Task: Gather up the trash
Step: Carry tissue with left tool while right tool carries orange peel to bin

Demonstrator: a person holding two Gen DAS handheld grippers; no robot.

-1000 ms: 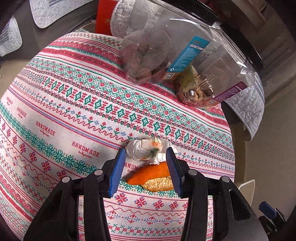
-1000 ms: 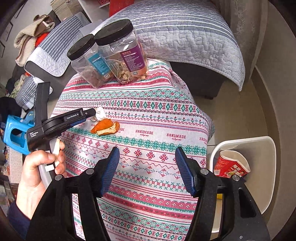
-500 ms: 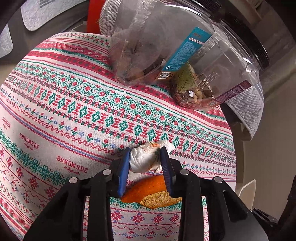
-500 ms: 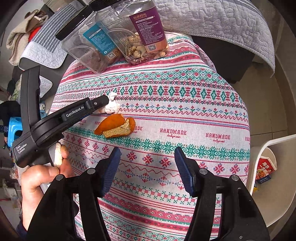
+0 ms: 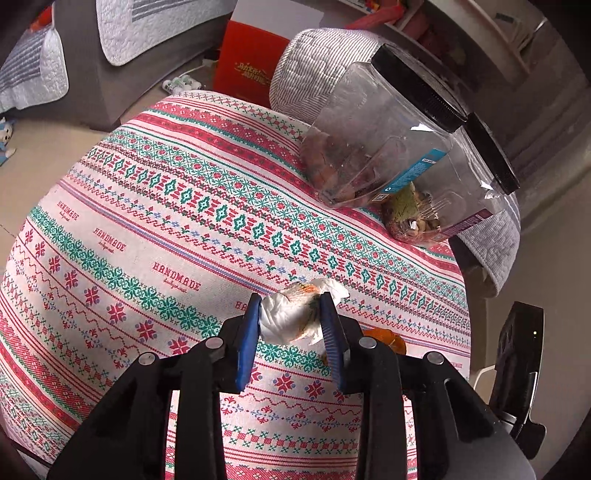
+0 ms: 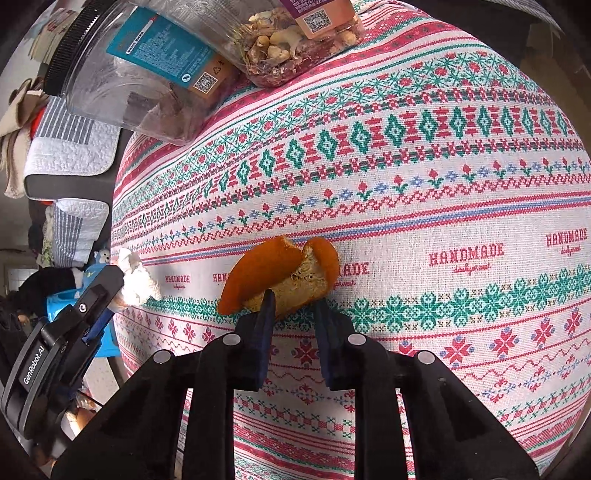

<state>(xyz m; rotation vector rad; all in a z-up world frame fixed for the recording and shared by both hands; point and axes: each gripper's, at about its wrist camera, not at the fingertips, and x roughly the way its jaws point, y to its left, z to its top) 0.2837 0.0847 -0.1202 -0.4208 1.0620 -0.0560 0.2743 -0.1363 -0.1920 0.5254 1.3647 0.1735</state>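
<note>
Behind left hand-held gripper (image 5: 290,308), orange peel (image 5: 384,338) mostly hidden, tissue (image 5: 295,314) clamped

My view: patterned tablecloth (image 5: 155,206), red/green cross-stitch bands, "HANDMADE" print, covers whole table. Two clear plastic jars w/ black lids at far edge, side by side, maybe touching – can't tell. Teal-label jar (image 5: 373,147) holds dark brownish bits at bottom; purple-label jar (image 5: 454,206) holds nuts/shells. Beyond far edge: grey striped quilted cushion (image 5: 306,70), red box (image 5: 247,70) w/ gold lettering on floor. Far left off table: grey sofa w/ white quilted covers (image 5: 122,29).
</note>
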